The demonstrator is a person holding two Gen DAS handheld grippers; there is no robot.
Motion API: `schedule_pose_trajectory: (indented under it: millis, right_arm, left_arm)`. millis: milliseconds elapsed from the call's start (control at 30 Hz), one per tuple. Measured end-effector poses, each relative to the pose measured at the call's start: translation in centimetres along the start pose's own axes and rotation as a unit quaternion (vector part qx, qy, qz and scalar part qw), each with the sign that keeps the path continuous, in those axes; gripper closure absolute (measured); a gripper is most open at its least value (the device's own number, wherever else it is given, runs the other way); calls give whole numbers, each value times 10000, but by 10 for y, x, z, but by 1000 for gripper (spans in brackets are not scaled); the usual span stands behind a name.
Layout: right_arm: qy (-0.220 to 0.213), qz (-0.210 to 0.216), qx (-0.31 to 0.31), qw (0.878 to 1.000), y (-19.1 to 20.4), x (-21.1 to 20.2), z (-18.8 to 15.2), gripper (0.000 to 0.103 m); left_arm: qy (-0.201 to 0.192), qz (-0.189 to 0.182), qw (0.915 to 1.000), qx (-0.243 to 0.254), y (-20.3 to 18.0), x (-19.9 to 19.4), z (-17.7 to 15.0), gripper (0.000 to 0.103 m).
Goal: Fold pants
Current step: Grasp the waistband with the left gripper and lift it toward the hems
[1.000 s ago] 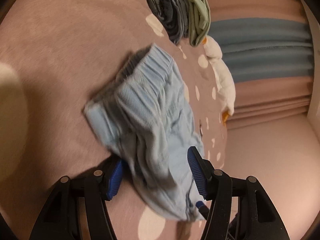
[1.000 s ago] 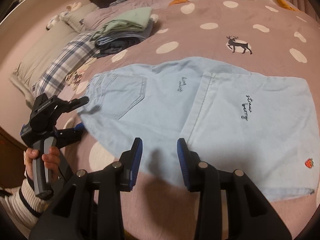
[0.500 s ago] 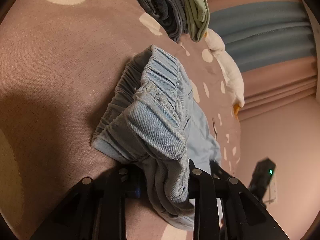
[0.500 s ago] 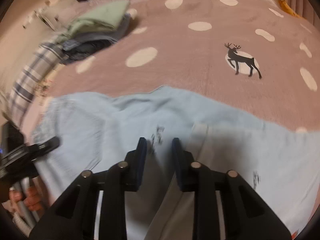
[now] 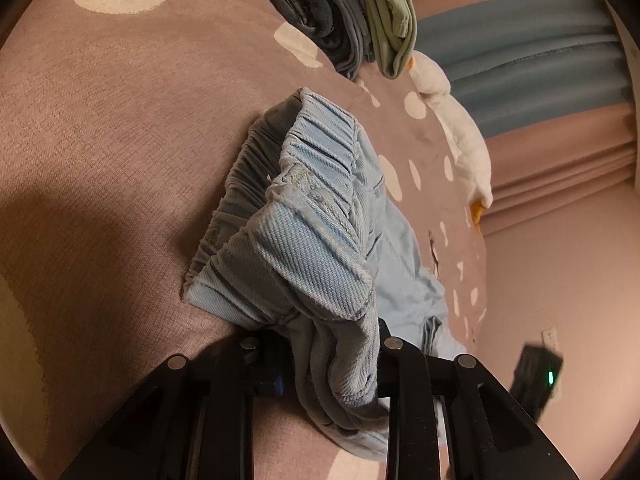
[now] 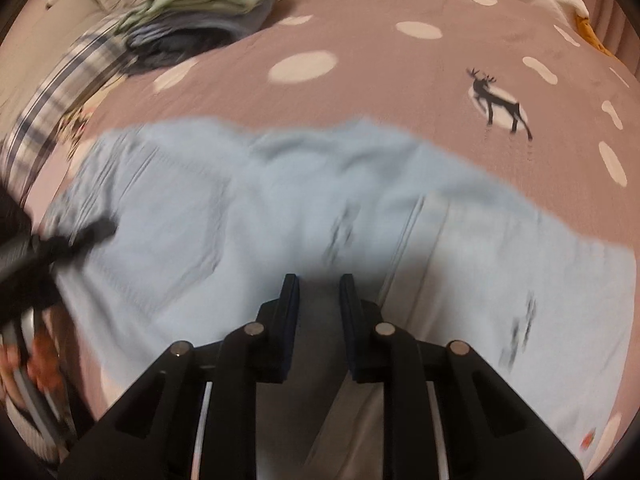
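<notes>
Light blue pants [image 6: 304, 200] lie spread on a pink bedspread [image 6: 360, 80] with white dots. In the left wrist view the elastic waistband [image 5: 304, 216] is bunched and lifted off the bed. My left gripper [image 5: 332, 344] is shut on that waistband corner, with cloth filling the gap between its fingers. My right gripper [image 6: 318, 284] sits low over the near edge of the pants at the crotch seam. Its jaws stand a narrow gap apart with cloth under and between them; the view is blurred. The left gripper also shows at the left edge of the right wrist view [image 6: 52, 248].
A stack of folded clothes [image 6: 208, 12] sits at the far left of the bed and also shows in the left wrist view [image 5: 352, 16]. A white plush toy [image 5: 460, 132] lies along the far edge. A plaid pillow [image 6: 60, 92] is at left.
My left gripper closed on the waistband and lifted it. My right gripper moved forward and down onto the pants and narrowed its jaws.
</notes>
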State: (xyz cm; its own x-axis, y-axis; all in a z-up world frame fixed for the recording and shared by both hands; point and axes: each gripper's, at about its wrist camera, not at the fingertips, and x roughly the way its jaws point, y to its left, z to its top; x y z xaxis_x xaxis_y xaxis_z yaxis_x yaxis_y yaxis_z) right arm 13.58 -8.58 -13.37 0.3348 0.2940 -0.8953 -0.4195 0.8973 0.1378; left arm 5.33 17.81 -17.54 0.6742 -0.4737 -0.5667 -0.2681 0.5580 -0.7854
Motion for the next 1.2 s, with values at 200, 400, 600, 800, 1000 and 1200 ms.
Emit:
schedule_pose_trajectory:
  millis: [200,400,600,800,1000,1200]
  right_arm:
    - [147,210,45,9997,9,-19,-40,82]
    - [83,557,195,9982,10,-33,-59,82]
    - [-827,772,581,9919,-16,-75,-53,82]
    - [-225,714,1056,9916,-41,-29,-68,81]
    - [-485,1460,1632,9745,-67,-33,-78,80]
    - [-1292,2544,3312,8994,-133,-56,-109,48]
  left_arm:
    - [43,167,9997,178,-8,0,-1,76]
    - [102,417,9979,481,-25,-3,-1,80]
    - [-147,520,9913,1203,-67,-18,-4,80]
    - [-356,456,9733,2220,-136,-24,-20,80]
    - [-61,372,9530,3005,-194,2,-49,80]
    - [392,460,9311,3597,-223,38,-82,80]
